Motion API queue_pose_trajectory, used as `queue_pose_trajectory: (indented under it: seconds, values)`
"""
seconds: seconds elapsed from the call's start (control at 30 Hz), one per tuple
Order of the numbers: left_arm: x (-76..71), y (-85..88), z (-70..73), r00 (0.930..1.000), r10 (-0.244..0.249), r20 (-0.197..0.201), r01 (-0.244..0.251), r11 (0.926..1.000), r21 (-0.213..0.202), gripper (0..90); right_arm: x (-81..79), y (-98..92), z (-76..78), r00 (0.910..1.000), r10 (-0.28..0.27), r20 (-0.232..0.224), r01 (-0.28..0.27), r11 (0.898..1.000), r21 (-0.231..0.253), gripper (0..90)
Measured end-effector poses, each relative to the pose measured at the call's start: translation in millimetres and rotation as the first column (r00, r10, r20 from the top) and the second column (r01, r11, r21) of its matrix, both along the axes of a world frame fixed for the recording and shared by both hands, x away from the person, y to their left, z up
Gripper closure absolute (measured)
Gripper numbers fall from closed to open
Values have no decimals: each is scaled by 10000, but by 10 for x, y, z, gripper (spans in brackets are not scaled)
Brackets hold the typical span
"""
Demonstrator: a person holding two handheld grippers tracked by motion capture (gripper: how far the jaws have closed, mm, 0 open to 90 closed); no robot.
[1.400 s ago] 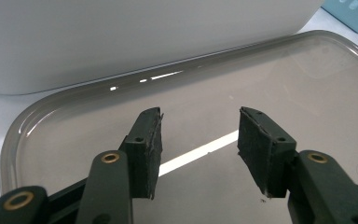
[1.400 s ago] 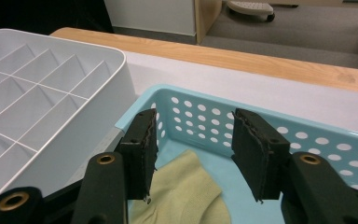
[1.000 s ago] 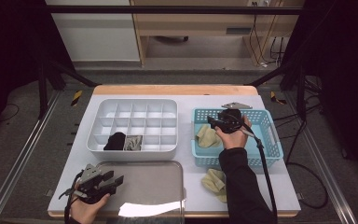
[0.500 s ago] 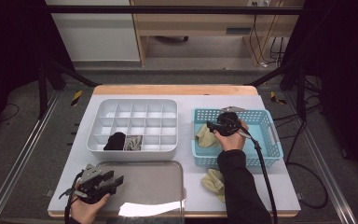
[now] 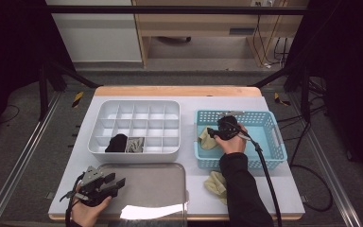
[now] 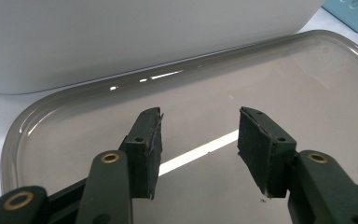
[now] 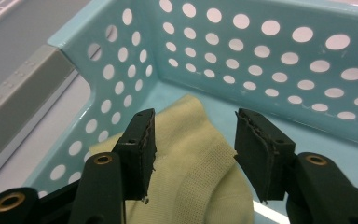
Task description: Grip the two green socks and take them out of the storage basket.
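Observation:
A pale yellow cloth (image 5: 204, 140) (image 7: 191, 186) lies bunched in the near left corner of the light blue perforated basket (image 5: 269, 142) (image 7: 261, 56). My right gripper (image 5: 211, 133) (image 7: 193, 140) hangs inside the basket, open, its jaws standing just above the cloth on either side of a fold without pressing it. A second yellow cloth (image 5: 216, 183) lies on the table in front of the basket. My left gripper (image 5: 117, 183) (image 6: 199, 140) rests open and holds nothing over the grey tray (image 5: 156, 184) (image 6: 284, 79).
A white compartment organiser (image 5: 132, 108) (image 6: 121, 37) stands left of the basket, with a black cloth (image 5: 117, 143) and a grey cloth (image 5: 133, 144) in two front cells. The grey tray sits just in front of it. My right sleeve and the gripper cable cross the basket's front rim.
My right gripper has sunk lower into the basket, closer to the yellow cloth. The left gripper has stayed where it was.

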State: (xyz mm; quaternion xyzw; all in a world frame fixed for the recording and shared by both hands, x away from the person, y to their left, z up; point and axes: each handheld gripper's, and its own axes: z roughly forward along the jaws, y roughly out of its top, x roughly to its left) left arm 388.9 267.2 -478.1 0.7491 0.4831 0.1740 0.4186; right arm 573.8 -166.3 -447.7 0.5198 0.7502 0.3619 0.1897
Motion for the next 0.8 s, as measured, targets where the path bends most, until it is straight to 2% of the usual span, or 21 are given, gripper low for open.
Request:
queue_pose_trajectory:
  seconds: [0.1, 0.17, 0.5, 0.8]
  values:
    - [0, -1, -1, 10000, 7, -3, -7, 10000, 8, 483, 9, 1, -26, 9998, 19, -221, -21, 10000, -85, 457]
    - [1, -1, -1, 10000, -8, -11, 8, 10000, 30, 483, 22, 12, -67, 9984, 19, -561, -28, 9999, -158, 426]
    - [1, -2, -1, 10000, -20, -15, 20, 10000, 24, 483, 41, 18, -123, 9954, -41, -953, 10, 9995, -327, 373]
    - [2, -3, -2, 10000, -28, -20, 28, 10000, 46, 483, 46, 26, -157, 9930, -45, -1177, -18, 9986, -536, 445]
